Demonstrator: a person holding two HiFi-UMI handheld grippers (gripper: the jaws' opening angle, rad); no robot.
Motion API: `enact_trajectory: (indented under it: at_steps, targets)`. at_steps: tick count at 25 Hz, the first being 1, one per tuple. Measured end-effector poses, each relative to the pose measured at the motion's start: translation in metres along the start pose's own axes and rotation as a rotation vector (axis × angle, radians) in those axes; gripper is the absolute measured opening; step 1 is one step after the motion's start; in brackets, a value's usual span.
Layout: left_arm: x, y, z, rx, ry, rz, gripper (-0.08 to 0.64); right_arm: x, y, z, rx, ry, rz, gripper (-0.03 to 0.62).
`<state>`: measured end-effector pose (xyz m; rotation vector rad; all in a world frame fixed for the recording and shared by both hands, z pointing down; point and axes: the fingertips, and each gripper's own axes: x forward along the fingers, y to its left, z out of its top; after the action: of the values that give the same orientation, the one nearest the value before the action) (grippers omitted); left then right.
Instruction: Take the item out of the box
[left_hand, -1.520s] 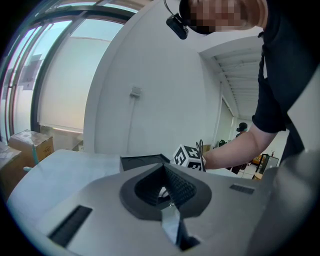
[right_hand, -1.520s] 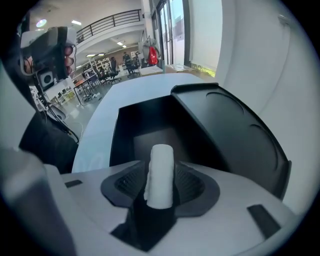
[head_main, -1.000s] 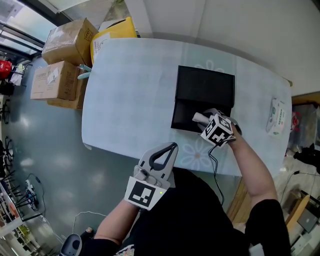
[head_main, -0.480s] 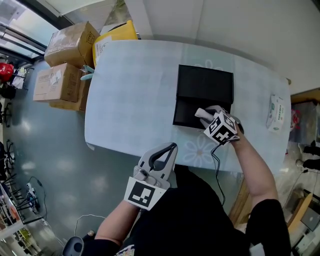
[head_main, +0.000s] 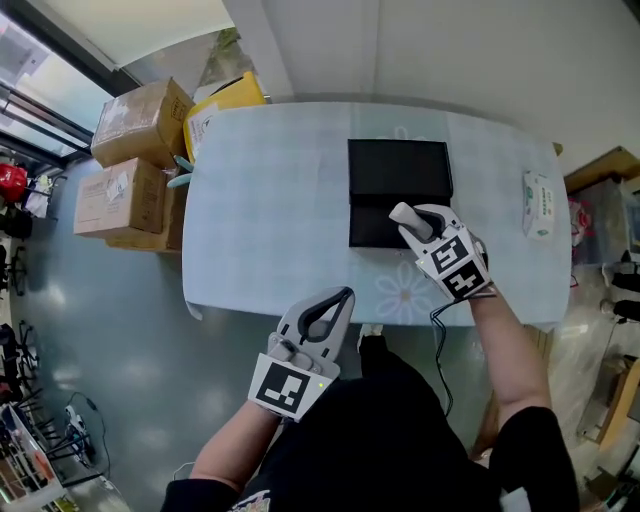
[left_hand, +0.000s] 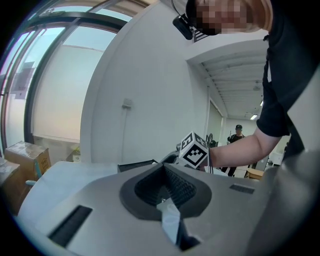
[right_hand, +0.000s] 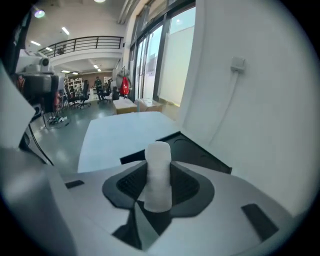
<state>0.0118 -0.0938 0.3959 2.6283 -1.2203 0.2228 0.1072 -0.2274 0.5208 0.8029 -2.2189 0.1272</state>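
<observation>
Nearest, by the near edge of the pale, flower-printed table (head_main: 270, 200), the left gripper (head_main: 338, 297) hangs with its grey jaws pressed together on nothing. Further out, towards the near right corner, the right gripper (head_main: 410, 219) has just been closing its jaws; they clamp the lower end of a short white cylindrical item (right_hand: 158, 167), and its rounded top sticks out past the tips. In the head view the item lies over the near half of the flat black open box (head_main: 398, 168), which rests towards the table's far edge; a white tissue packet (head_main: 536, 204) lies at the right edge; brown cardboard cartons (head_main: 130, 150) stand on the floor past the left edge.
</observation>
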Motion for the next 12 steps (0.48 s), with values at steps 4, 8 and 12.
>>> enact_trajectory:
  at_steps: [4, 8, 12]
  targets:
    - [-0.018, -0.006, 0.008, 0.027, -0.013, -0.041, 0.008, -0.039, 0.009, 0.03, 0.09, -0.127, -0.074, 0.147]
    - [-0.032, -0.009, 0.016, 0.049, -0.034, -0.074, 0.009, -0.074, 0.022, 0.051, 0.15, -0.215, -0.127, 0.146]
    - [-0.045, -0.01, 0.023, 0.048, -0.056, -0.092, 0.008, -0.107, 0.034, 0.068, 0.192, -0.293, -0.176, 0.146]
